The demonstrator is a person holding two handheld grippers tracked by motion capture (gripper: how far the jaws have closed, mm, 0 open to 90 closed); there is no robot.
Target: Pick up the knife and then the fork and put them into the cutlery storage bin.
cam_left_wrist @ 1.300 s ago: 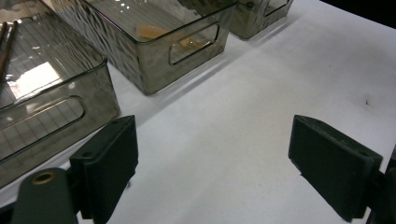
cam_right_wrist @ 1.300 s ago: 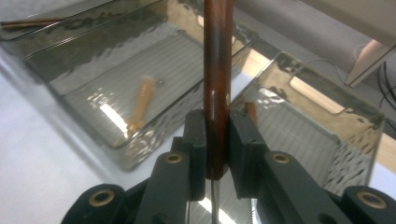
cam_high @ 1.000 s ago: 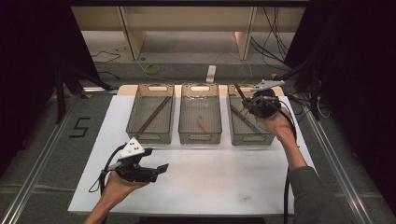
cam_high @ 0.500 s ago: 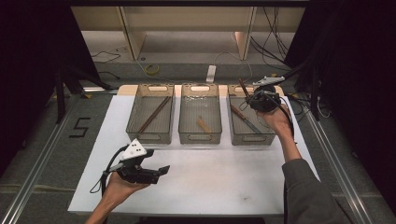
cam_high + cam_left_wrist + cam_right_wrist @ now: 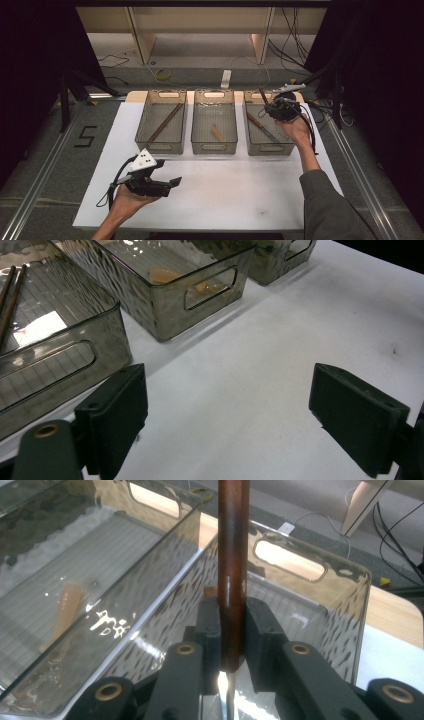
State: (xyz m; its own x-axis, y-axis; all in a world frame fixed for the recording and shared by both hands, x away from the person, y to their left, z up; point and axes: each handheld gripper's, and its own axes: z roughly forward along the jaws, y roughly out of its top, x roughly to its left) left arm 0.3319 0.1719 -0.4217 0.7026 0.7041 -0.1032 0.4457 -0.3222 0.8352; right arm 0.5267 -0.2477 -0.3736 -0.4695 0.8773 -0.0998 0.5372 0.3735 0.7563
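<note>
Right gripper (image 5: 231, 630): jaws clamped on a dark brown wooden-handled utensil (image 5: 233, 555), upper right of the high view, over the right clear plastic bin (image 5: 280, 146).
Left gripper (image 5: 167, 184): jaws apart, holding nothing, lower left, above the white table (image 5: 235, 195).

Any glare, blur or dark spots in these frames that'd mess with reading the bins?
High view: soft overall, black at both sides, white table evenly lit. Left gripper view: sharp, bright glare patch on the floor of the left bin, rippled walls distort the middle bin. Right gripper view: the wooden handle is sharp with a thin highlight; the right bin shows wavy wall reflections; background soft.
</note>
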